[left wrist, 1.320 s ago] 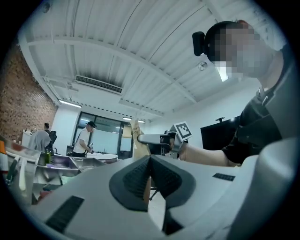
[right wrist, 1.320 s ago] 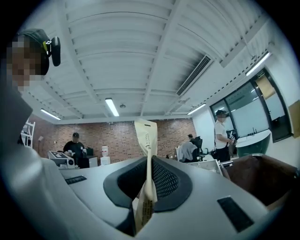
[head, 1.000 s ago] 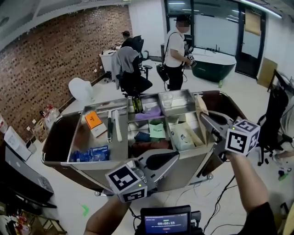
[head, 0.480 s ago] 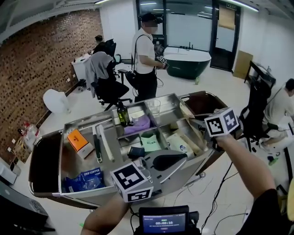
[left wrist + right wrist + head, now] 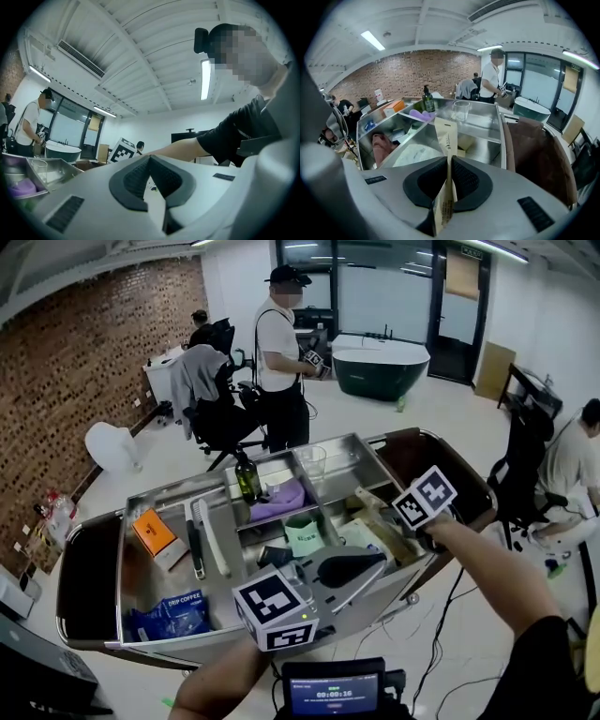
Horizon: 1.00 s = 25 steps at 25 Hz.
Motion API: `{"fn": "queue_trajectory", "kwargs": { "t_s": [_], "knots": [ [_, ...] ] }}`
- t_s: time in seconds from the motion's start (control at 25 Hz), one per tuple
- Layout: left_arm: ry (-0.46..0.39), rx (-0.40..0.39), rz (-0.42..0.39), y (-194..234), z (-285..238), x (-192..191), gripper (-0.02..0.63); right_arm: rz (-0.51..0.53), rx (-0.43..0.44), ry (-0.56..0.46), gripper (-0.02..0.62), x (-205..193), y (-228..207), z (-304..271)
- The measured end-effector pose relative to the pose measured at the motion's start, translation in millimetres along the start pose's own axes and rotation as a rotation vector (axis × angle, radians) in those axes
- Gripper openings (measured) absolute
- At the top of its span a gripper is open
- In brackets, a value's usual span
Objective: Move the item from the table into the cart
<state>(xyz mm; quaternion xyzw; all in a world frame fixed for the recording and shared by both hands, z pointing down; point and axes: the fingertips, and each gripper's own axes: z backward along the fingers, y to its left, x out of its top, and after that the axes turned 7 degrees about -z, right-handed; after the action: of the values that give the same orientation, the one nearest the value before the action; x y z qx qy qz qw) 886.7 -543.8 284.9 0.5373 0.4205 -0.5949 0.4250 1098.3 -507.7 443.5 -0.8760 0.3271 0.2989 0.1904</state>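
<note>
Right gripper [image 5: 449, 161]: your jaws are pinched nearly together on a thin tan paper sachet [image 5: 446, 136]. The sachet stands on edge between the pads. Its upper end, with a small slot and dark print, sticks out past the jaw tips. The gripper tilts down toward the steel cart [image 5: 349, 463], over its right-hand compartments. Whether the sachet touches the cart, no view shows.

Left gripper [image 5: 149, 159]: your jaws are closed pad to pad with nothing between them. In the head view it sits low at the near edge of the cart, pointing across toward your right arm.

Cart contents:
- a dark bottle [image 5: 247, 479] stands upright in the middle rear bay
- a purple cloth [image 5: 281, 498] lies just beside the bottle
- a clear glass [image 5: 314, 462] stands behind the cloth
- an orange box [image 5: 155, 532] and a blue coffee pack [image 5: 178, 610] lie in the left bay
- a green cup [image 5: 302, 538] stands near the centre

A person [image 5: 279, 362] stands beyond the cart.
</note>
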Motion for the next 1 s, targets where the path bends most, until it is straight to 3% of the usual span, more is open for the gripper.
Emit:
{"fn": "queue_trajectory", "kwargs": {
  "t_s": [0.16, 0.56, 1.0],
  "knots": [
    [0.009, -0.009, -0.004, 0, 2, -4, 0.005, 0.008, -0.038, 0.093, 0.005, -13, -13, -19],
    [0.021, -0.016, 0.013, 1, -9, -11, 0.005, 0.033, -0.032, 0.210, 0.005, -24, -14, -33],
    [0.026, -0.011, 0.020, 3, -8, -19, 0.005, 0.053, -0.132, 0.406, 0.005, -42, -24, -48]
  ]
}}
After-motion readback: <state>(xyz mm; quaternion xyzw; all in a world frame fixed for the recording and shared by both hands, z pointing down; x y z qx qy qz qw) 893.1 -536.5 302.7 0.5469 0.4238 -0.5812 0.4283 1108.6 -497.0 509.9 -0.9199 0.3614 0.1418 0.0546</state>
